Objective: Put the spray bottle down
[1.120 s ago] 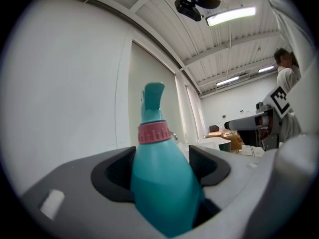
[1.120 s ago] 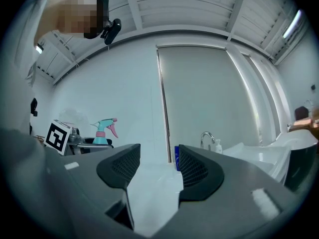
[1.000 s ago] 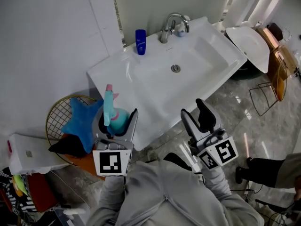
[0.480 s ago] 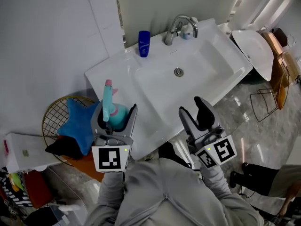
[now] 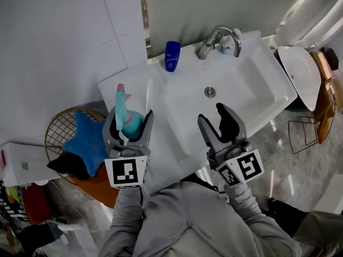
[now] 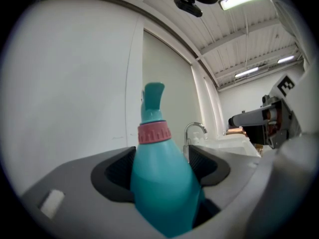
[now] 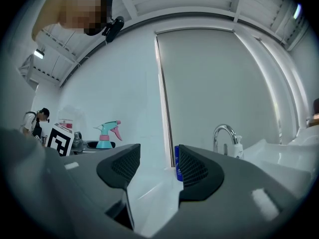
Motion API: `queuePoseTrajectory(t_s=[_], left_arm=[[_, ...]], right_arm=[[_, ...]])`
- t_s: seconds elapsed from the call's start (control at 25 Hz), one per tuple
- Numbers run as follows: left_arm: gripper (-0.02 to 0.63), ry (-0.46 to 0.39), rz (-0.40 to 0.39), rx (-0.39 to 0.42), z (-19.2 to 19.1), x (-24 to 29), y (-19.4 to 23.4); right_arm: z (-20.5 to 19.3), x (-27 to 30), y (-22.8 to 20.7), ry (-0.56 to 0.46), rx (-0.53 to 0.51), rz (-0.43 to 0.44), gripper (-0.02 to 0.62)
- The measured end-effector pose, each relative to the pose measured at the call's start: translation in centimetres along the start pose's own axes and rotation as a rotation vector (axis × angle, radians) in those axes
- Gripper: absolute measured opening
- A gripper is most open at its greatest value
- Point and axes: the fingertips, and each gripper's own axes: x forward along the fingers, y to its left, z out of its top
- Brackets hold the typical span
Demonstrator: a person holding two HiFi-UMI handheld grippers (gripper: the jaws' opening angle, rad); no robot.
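We've one spray bottle pinched in the left tool, right tool spread empty. Ahead: one blue bottle, one tap; perhaps a basket left.

The teal plastic spray bottle with the pink collar had its base hidden low between the fingers of the left gripper. Behind the right-hand finger of the right gripper, the small dark blue bottle showed only as a sliver, its print too small to read. The chrome tap had its foot hidden there too.
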Motion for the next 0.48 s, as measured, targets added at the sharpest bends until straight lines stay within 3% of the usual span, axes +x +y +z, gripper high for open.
queuePoseTrajectory(t_s=[0.48], left_arm=[[0.385,-0.002,0.100,0.029,-3.2,5.4,3.3]], right_arm=[[-1.5,4.2,-2.3,0.040,-0.003,0.045,0.238]])
